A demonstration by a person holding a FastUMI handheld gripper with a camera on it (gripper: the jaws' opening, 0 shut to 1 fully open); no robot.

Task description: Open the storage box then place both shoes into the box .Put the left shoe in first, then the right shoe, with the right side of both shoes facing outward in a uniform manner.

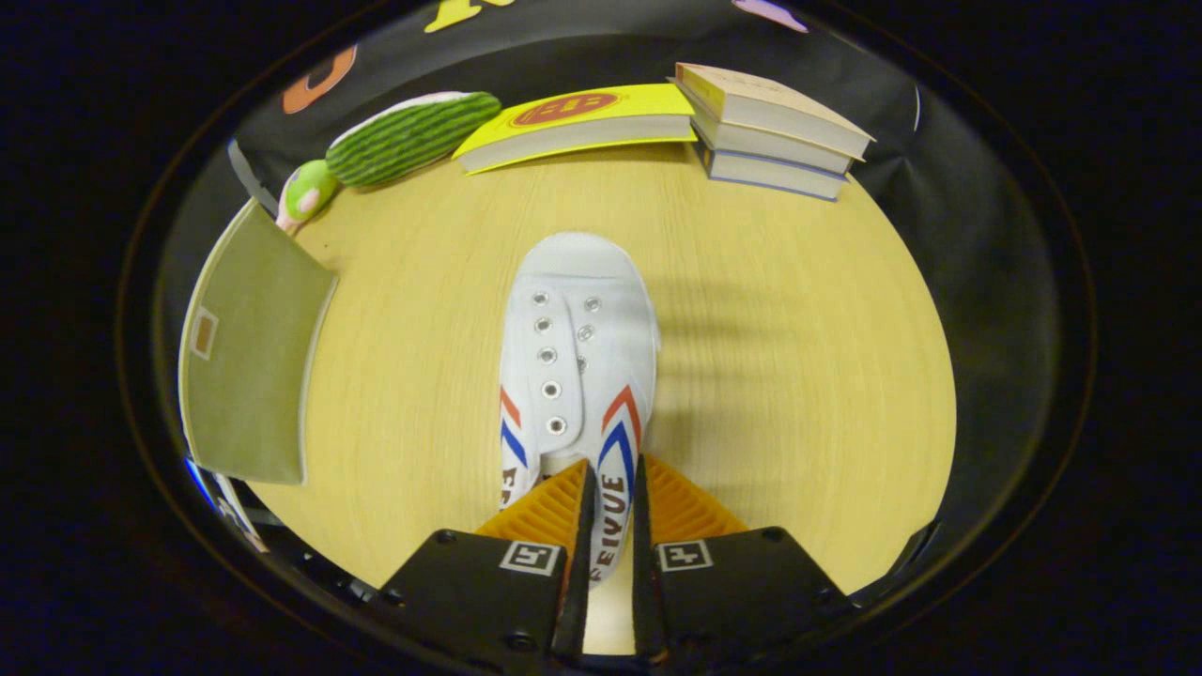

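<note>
A white canvas shoe [577, 357] with red and blue chevrons and no laces lies on the wooden table [770, 376], toe pointing away from me. My gripper [612, 498] is shut on the shoe's right side wall near the heel, one finger inside the opening and one outside. To the left of the shoe stands the olive fabric storage box [249, 361], its flat lid or side panel facing me. Its inside is hidden.
At the back of the table lie a green striped plush toy [408, 139], a yellow book [573, 122] and a stack of three books [775, 131]. Bare tabletop stretches to the right of the shoe.
</note>
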